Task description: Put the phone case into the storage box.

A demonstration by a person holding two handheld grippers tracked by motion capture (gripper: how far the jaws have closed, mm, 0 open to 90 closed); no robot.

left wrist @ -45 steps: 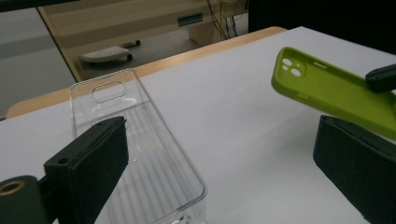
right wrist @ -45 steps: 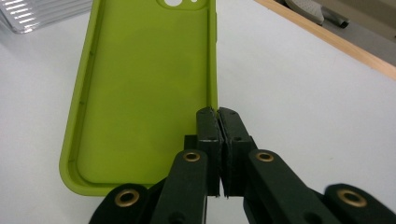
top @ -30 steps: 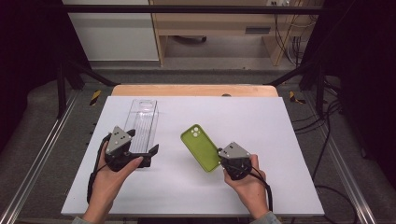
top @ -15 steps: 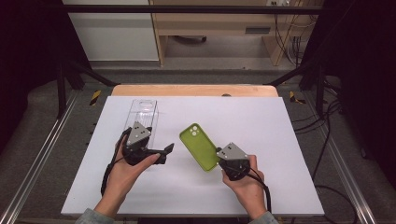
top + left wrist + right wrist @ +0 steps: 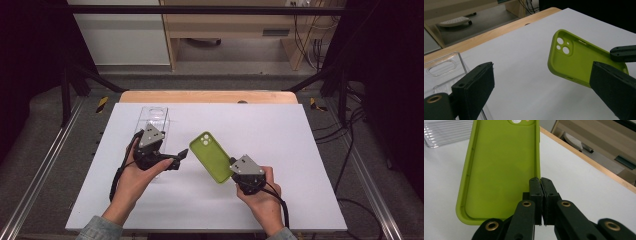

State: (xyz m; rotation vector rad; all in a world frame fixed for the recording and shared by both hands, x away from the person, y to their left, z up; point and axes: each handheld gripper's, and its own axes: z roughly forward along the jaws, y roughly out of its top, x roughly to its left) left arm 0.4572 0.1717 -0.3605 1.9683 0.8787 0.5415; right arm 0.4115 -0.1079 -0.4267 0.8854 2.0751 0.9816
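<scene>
Near the middle of the white desk [image 5: 300,145], a lime-green soft phone case [image 5: 212,156] is held up off the surface, its hollow inner side facing upward and its camera cut-out at the far end. Its near long edge is pinched between the fingers [image 5: 535,187] of the right gripper [image 5: 239,170]; in the right gripper view the two black pads are pressed together on the thin wall of that case, which stretches away from them to the upper left. A person's right hand [image 5: 260,192] carries this gripper at the near right of the desk.

Beside it, to the left and apart from it, the left gripper [image 5: 176,160] points toward the green case with its fingers [image 5: 475,86] spread wide and nothing between them; in the left gripper view the case hangs ahead, closer to the right-hand finger but not touching either. The left hand [image 5: 134,175] holds that gripper above the near end of a clear, transparent hard plastic phone case [image 5: 156,119], which lies flat on the desk at the left, lengthwise toward the far edge, with nothing inside it. A pale wooden strip [image 5: 210,96] borders the far side of the desk.
</scene>
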